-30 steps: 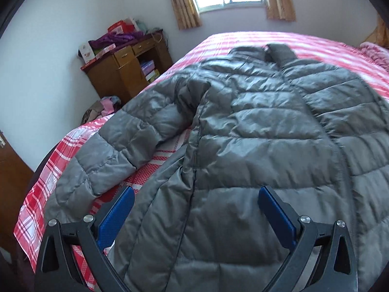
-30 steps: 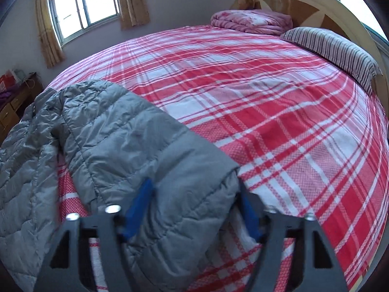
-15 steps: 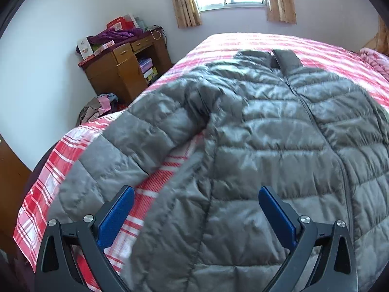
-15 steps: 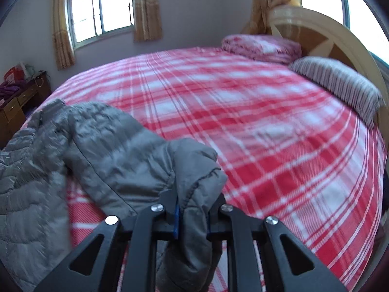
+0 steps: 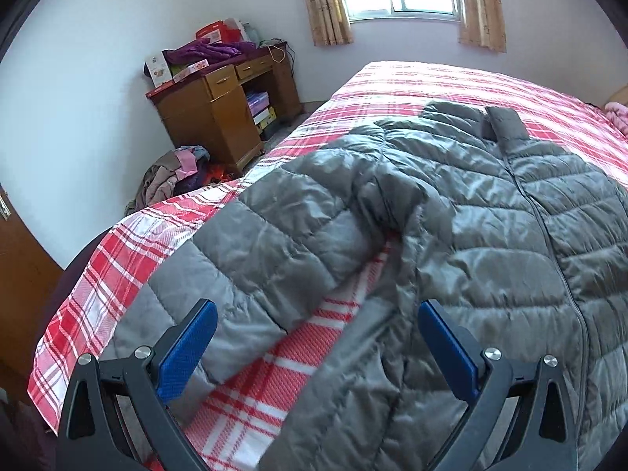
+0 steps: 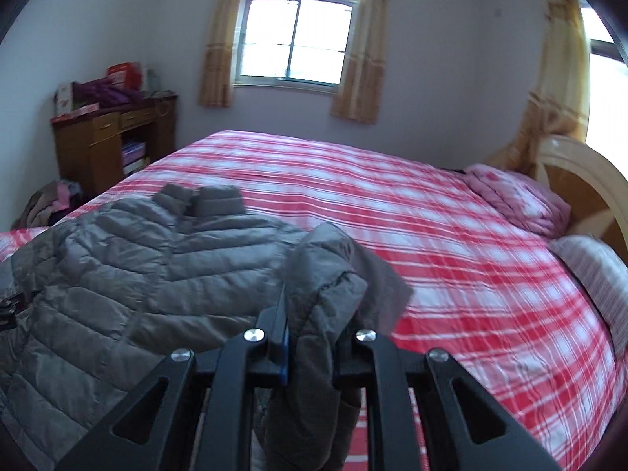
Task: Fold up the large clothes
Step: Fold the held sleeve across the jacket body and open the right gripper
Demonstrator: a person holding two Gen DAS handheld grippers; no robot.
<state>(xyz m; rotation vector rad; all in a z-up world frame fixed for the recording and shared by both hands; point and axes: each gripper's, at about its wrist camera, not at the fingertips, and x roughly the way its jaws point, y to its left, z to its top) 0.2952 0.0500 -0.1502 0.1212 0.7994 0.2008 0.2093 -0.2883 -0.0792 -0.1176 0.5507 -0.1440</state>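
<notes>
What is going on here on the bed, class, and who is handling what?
A person is folding a grey puffer jacket spread on a bed with a red plaid sheet, using a hand-held gripper in each hand. The right hand-held gripper has just closed on the end of one sleeve and holds it off the sheet. The left hand-held gripper is open and holds nothing, above the other sleeve, which lies flat beside the jacket's body.
</notes>
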